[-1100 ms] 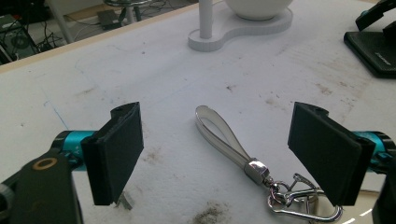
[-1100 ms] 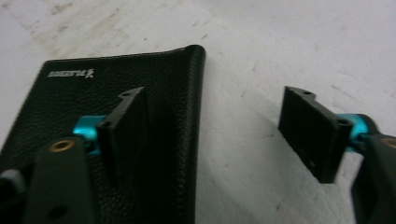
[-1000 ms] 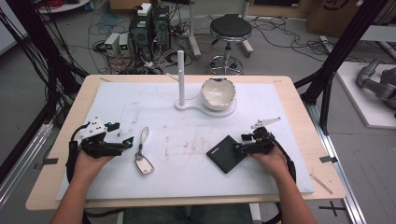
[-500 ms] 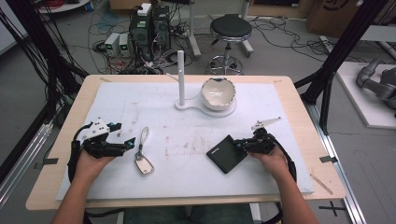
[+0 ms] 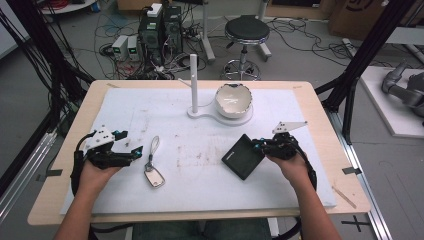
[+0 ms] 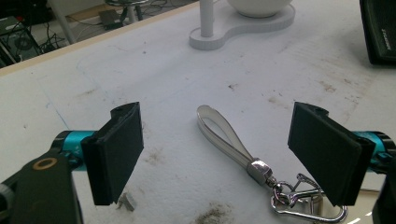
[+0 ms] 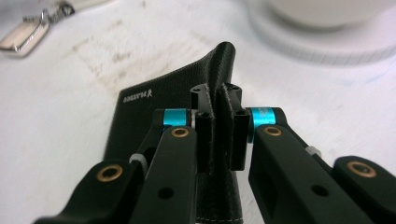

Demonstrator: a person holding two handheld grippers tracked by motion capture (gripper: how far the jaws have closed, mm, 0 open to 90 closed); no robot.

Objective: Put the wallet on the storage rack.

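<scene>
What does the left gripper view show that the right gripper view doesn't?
Left gripper view: the left gripper with its jaws wide open and empty, the white upright post of the stand, and the wooden table edge.
Right gripper view: the right gripper, whose jaws have just been closing, shut on an edge of the black leather wallet, which curls up there.
Both: the wallet, the silver key fob on its grey strap, the white stand base, and the white table cover.

Wallet [image 7: 159, 116] edge pinched inside the right gripper [image 7: 219, 135], that strip hidden by the pads. Wallet logo too small to read. Key fob [image 6: 303, 205] cut by the frame bottom, partly behind a pad. Bowl [image 7: 327, 9] blurred, cropped at top.
</scene>
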